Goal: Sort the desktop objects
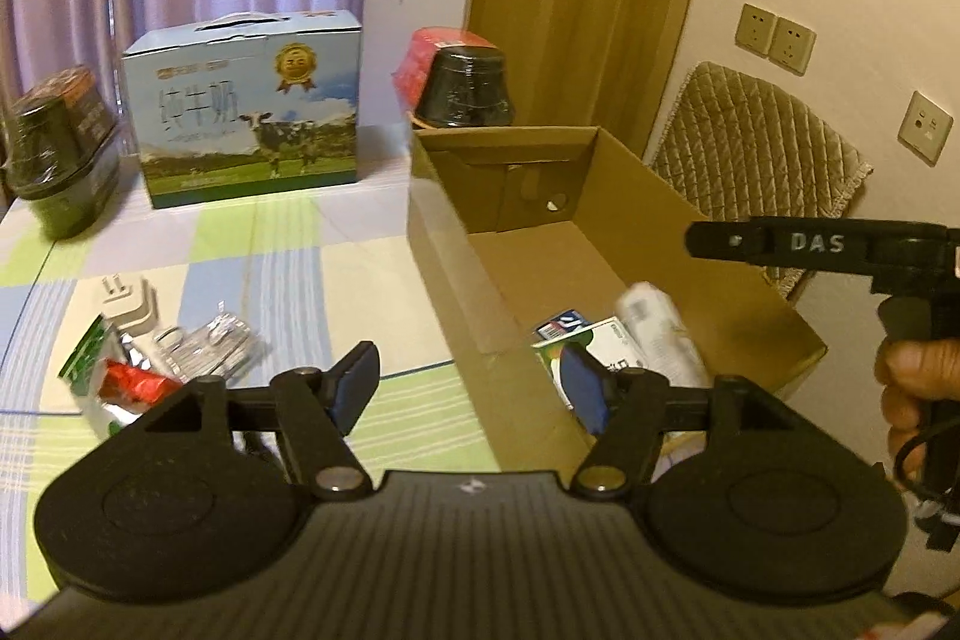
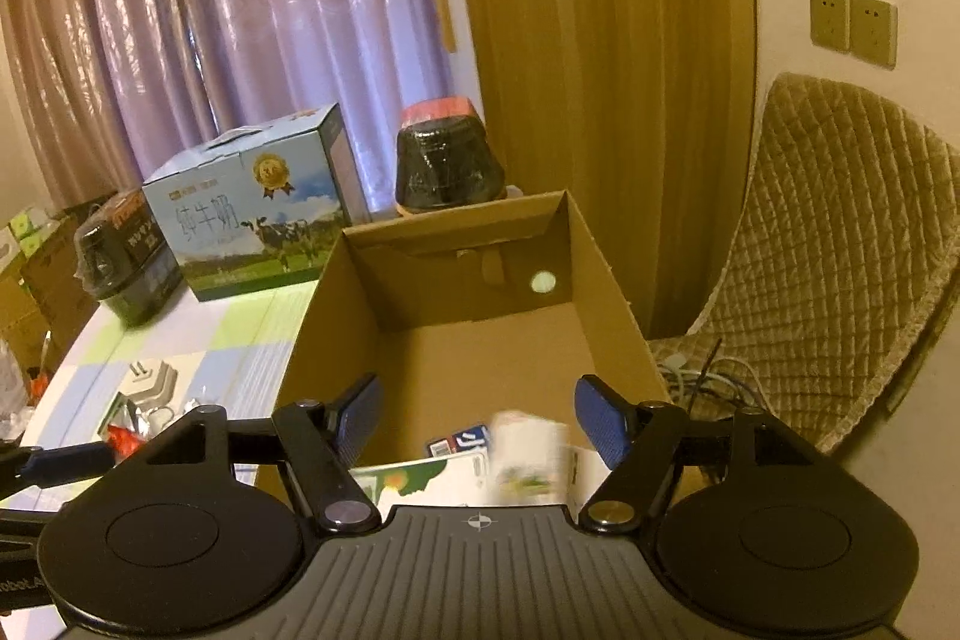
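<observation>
Both grippers empty, jaws wide apart — left gripper (image 1: pixel 471 385), right gripper (image 2: pixel 480 418) over cardboard box (image 2: pixel 606 274). White packet (image 2: pixel 528 454) lies inside; foil packets (image 1: pixel 204 346) on tabletop (image 1: pixel 336 274).

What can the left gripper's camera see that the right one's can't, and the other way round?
Only the left view shows the person's hand holding the other gripper's handle, and the foil packets clearly on the tablecloth. Only the right view shows the tangle of cables beside the chair, and a cardboard carton at far left. Both show the open cardboard box with packages inside, the milk carton, two dark jars, the white plug, the curtain and wall sockets.
</observation>
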